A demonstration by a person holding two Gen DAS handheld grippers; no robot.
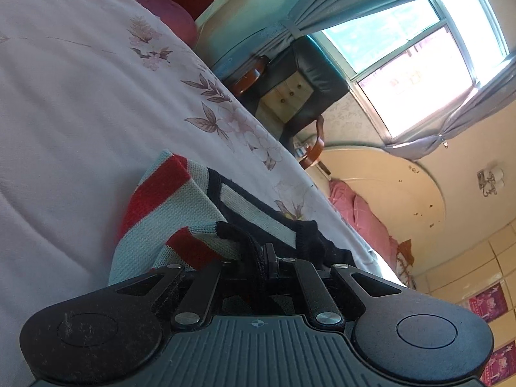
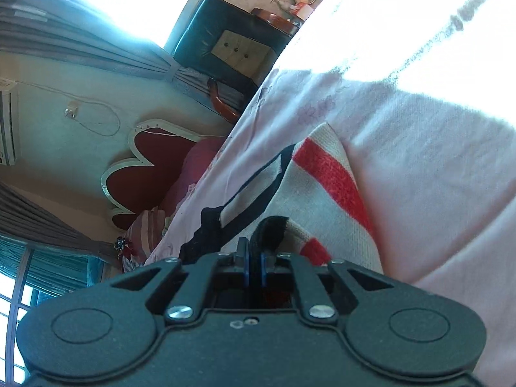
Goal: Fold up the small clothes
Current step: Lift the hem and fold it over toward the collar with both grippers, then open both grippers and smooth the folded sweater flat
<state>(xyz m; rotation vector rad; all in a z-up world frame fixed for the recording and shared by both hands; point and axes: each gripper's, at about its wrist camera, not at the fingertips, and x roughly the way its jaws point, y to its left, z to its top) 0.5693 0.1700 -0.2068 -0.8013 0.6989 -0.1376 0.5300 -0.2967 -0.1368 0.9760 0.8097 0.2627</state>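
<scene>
The left gripper (image 1: 258, 251) had its jaws pressed together on the dark ribbed edge of a small knitted sweater (image 1: 180, 213), pale with red stripes and navy bands. From the pinch the knit ran forward and away from the jaws, draping down onto the bed (image 1: 80, 96), whose pale pink sheet carried a printed flower pattern. Ahead and to the right of these jaws, beyond the bed's edge, stood a black armchair (image 1: 306, 77) under a bright window (image 1: 419, 58) with grey curtains.

The right gripper (image 2: 254, 258) likewise pinched a black ribbed hem of the same sweater (image 2: 322, 187); a fold of that dark fabric stood up between the jaws, which were drawn close around it. The striped body of the garment spread ahead and to the right of the jaws, lying on the pink sheet (image 2: 419, 161). Off to the left of the jaws a dark red headboard (image 2: 148, 174) with a pale scalloped frame stood against the wall, with striped pillows (image 2: 145, 225) just below it.
</scene>
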